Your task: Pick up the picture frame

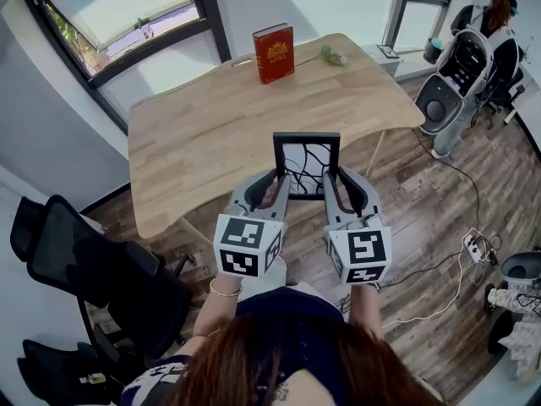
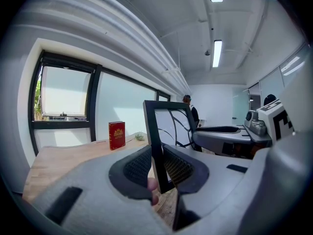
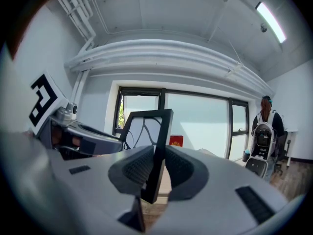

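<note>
The picture frame is black with a white picture of dark curved lines. It stands upright in the air over the near edge of the wooden table, held from both sides. My left gripper is shut on its left side bar, and my right gripper is shut on its right side bar. In the left gripper view the frame rises from between the ribbed pads of my left gripper. In the right gripper view the frame is pinched the same way by my right gripper.
A red book stands upright at the table's far edge, with a small green thing to its right. A black office chair is at the lower left. At the far right are a person, a white machine and floor cables.
</note>
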